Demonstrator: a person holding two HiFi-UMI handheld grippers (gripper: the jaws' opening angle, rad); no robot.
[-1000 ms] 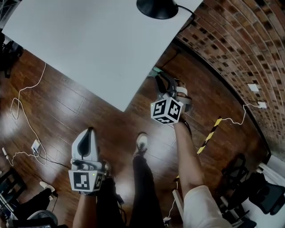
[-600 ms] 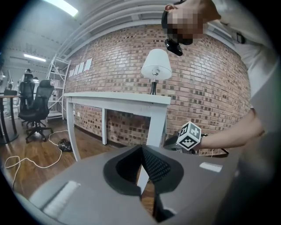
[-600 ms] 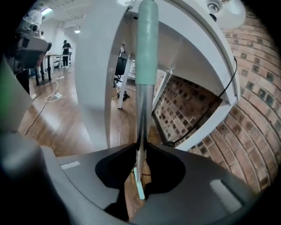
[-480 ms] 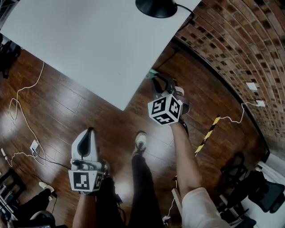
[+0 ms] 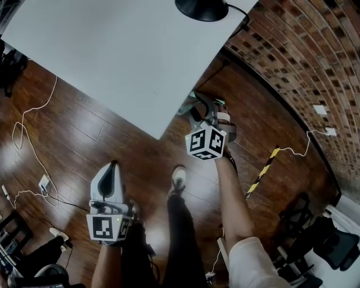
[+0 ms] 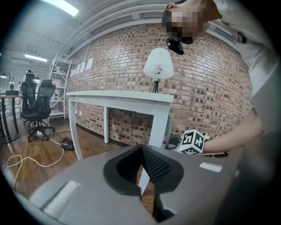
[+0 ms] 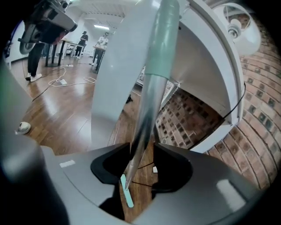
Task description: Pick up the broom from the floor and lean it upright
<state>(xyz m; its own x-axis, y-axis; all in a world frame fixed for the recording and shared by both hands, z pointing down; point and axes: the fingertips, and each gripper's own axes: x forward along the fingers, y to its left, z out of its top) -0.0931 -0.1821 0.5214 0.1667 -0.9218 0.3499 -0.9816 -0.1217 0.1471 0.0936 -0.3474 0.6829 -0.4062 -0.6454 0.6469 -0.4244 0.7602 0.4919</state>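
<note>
The broom (image 7: 151, 88) has a silver handle with a pale green grip. It stands nearly upright against the corner of the white table (image 5: 112, 50), and its green foot (image 7: 127, 197) is on the wood floor. My right gripper (image 7: 142, 169) sits around the handle with its jaws opening; the handle runs between them near the left jaw, and a gap shows on the right. In the head view, that right gripper (image 5: 199, 106) is at the table corner. My left gripper (image 5: 112, 167) hangs low at the left, away from the broom, jaws together and empty (image 6: 142, 186).
A black-based lamp (image 5: 199, 8) stands on the table by the brick wall (image 5: 292, 62). White cables (image 5: 34, 152) trail over the floor at left. A yellow-black striped bar (image 5: 261, 171) lies at right. The person's shoe (image 5: 179, 179) is between the grippers, and office chairs (image 6: 39, 105) stand further off.
The right gripper has shifted a little toward the table corner with the handle, and its jaws have spread off the handle. The left gripper has stayed still.
</note>
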